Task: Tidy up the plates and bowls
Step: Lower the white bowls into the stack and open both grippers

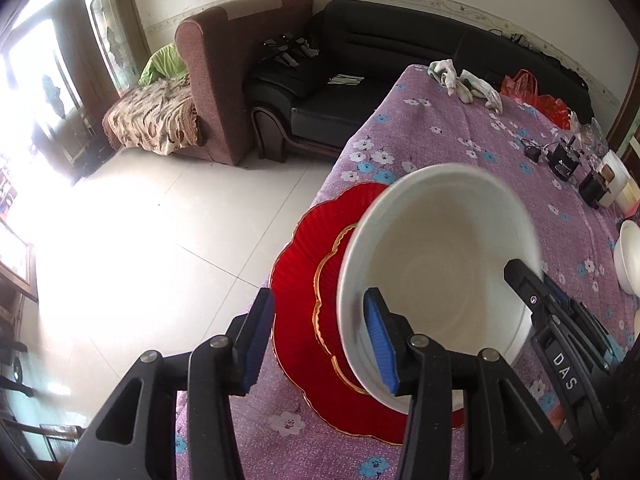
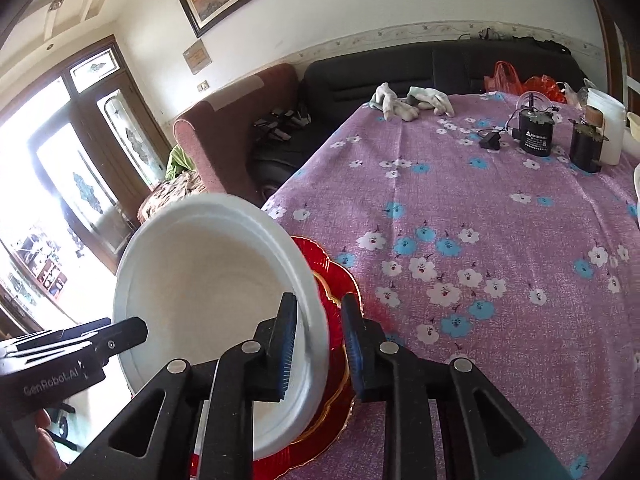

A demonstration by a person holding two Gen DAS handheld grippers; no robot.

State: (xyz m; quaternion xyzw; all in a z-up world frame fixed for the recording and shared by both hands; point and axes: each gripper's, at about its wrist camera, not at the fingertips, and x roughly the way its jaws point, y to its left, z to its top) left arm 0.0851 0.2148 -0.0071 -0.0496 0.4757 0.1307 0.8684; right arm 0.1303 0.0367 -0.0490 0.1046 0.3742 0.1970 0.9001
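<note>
A white bowl (image 1: 440, 272) is tilted over red scalloped plates (image 1: 304, 272) stacked at the table's near left corner. My left gripper (image 1: 316, 344) is open, its fingers straddling the bowl's left rim with gaps on both sides. My right gripper (image 2: 320, 344) is also open around the bowl's right rim (image 2: 312, 304); its fingers do not visibly pinch it. The bowl (image 2: 212, 292) and the red plates (image 2: 340, 280) also show in the right wrist view. The right gripper shows in the left view (image 1: 532, 296), the left gripper in the right view (image 2: 120, 332).
A purple floral tablecloth (image 2: 480, 220) covers the table. Other white bowls (image 1: 630, 256) stand at the right edge. Black jars (image 2: 536, 132), a white container (image 2: 604, 124), gloves (image 2: 408, 102) and red bags (image 2: 520, 80) lie at the far end. Sofas (image 1: 360, 64) stand beyond.
</note>
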